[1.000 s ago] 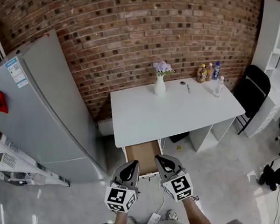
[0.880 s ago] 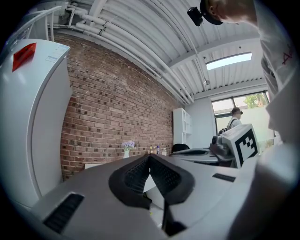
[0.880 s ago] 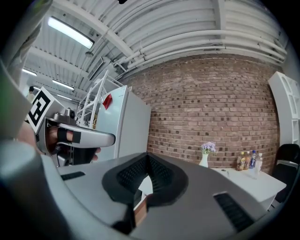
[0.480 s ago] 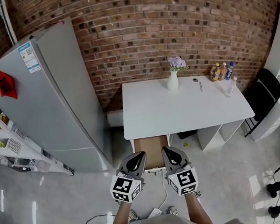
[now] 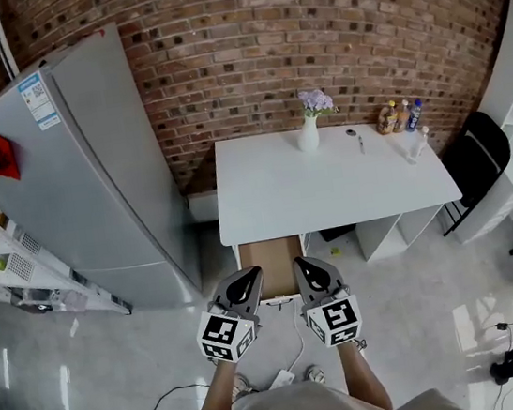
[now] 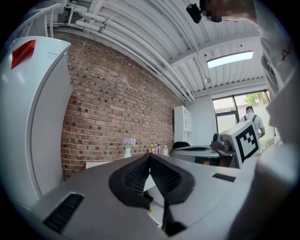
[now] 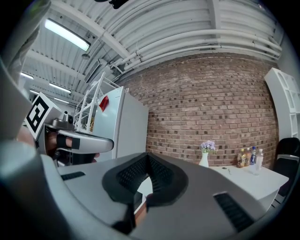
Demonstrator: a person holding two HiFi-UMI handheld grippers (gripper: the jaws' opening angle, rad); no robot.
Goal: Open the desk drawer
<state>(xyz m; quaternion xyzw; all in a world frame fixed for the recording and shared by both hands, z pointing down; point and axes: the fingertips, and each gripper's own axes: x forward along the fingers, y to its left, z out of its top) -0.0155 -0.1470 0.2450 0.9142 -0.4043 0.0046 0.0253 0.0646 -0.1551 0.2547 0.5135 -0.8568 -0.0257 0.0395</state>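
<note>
My left claw point(image 5: 249, 274) and right claw point(image 5: 301, 265) are side by side, both pinched closed on nothing. The drawer point(image 5: 269, 254) stands pulled out under the white desk point(image 5: 330, 189), its front just at my tips. I cannot tell whether they touch it.

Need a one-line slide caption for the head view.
Shut left gripper and shut right gripper hang near the open drawer of a white desk.
</note>
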